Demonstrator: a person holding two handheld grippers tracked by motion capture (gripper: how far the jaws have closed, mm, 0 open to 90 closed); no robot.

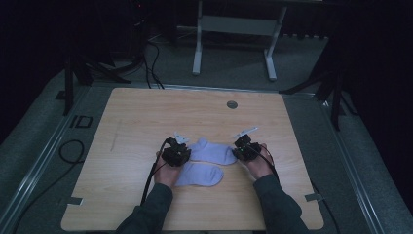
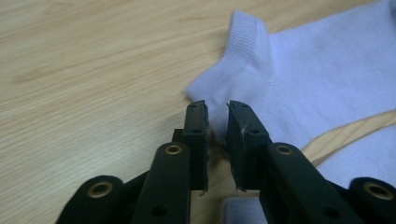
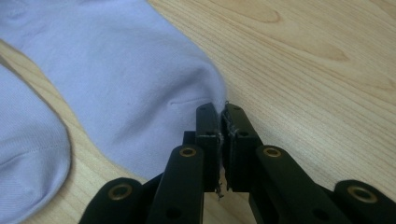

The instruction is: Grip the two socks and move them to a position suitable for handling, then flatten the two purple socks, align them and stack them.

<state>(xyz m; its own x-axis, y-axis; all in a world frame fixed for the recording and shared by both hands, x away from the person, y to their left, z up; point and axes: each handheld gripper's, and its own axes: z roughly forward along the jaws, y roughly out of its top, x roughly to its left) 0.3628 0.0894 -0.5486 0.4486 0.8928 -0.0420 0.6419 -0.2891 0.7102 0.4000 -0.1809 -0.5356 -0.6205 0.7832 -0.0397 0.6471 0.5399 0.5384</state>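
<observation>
Upper sock (image 1: 214,151): pale lilac ankle sock, flat on the tabletop (image 1: 146,122), approx. centre, slightly toward the person's side. Long axis runs left-right across the high view, w/ a slight downward tilt to the right. Cuff/heel end points left, toe end points right.

Lower sock (image 1: 199,174): same colour, lies just beside the upper one on the person's side, roughly parallel, offset left. A thin strip of wood shows between the two in the left gripper view.

Left gripper (image 1: 176,154) sits at the cuff/heel end of the upper sock. In the left gripper view (image 2: 217,122) the jaws stand narrowly apart w/ a gap visible; the heel fold (image 2: 210,91) lies at the tips, pads not pressing on it. Ribbed cuff (image 2: 245,32) extends away beyond.

Right gripper (image 1: 246,147) sits at the toe end. In the right gripper view (image 3: 220,122) the jaws are pinched on the toe edge (image 3: 212,88), fabric threads showing between the pads.

Key relation: the sock spans between the two grippers, one at each end of its long axis. Judgement: the right end is secured, the left end is free, so any further placing or straightening depends on the right side.
</observation>
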